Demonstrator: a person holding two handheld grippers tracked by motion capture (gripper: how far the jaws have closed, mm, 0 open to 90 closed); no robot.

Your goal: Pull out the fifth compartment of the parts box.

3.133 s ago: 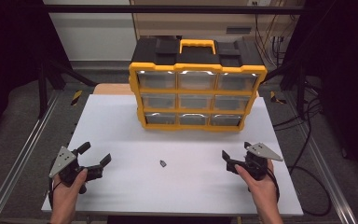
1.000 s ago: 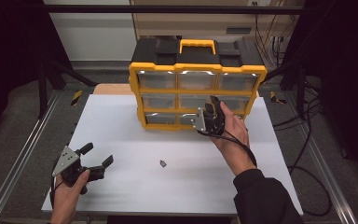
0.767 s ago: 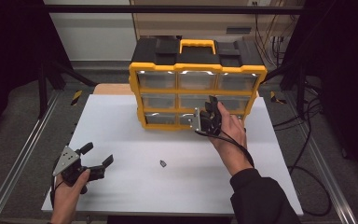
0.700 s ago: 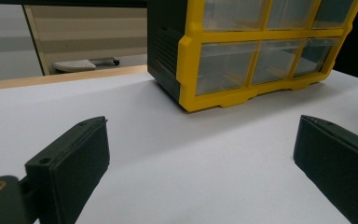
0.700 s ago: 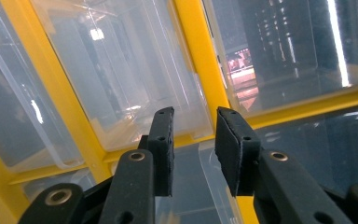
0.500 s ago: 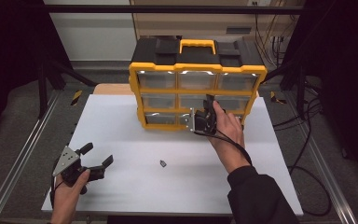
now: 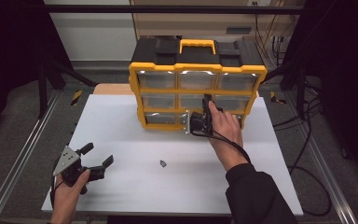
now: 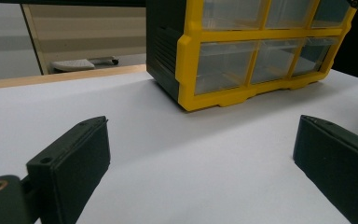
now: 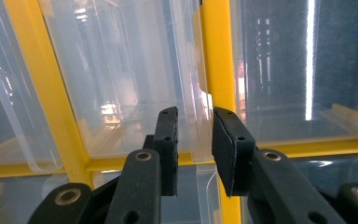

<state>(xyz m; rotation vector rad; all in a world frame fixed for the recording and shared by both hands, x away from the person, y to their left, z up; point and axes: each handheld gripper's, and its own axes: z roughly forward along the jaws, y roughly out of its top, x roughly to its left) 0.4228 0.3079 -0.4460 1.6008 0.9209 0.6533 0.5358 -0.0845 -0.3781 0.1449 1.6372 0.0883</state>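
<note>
A yellow and black organizer [image 7: 196, 52] with clear drawers stands at the back of the white table [image 7: 121, 121]. My right gripper [image 7: 192, 122], turned on its side, is pressed against the front of the bottom row near its middle. In the right gripper view its jaws are nearly together around a clear drawer lip [image 9: 199, 135], beside a yellow frame bar [image 9: 216, 56]. My left gripper [image 7: 97, 156] rests at the table's front left, open and holding nothing, with its wide-apart fingers [image 8: 74, 158] aimed toward the organizer [image 8: 186, 60].
A small dark part [image 7: 162, 163] lies on the table's middle front, between the two hands. A wooden board [image 7: 114, 88] shows behind the table's far left. Metal rails [image 7: 23, 154] run along both sides of the table.
The right hand left the front right of the table and rose to the organizer's front. Over the last second it slid slightly left along the bottom row. The left gripper stayed put.
</note>
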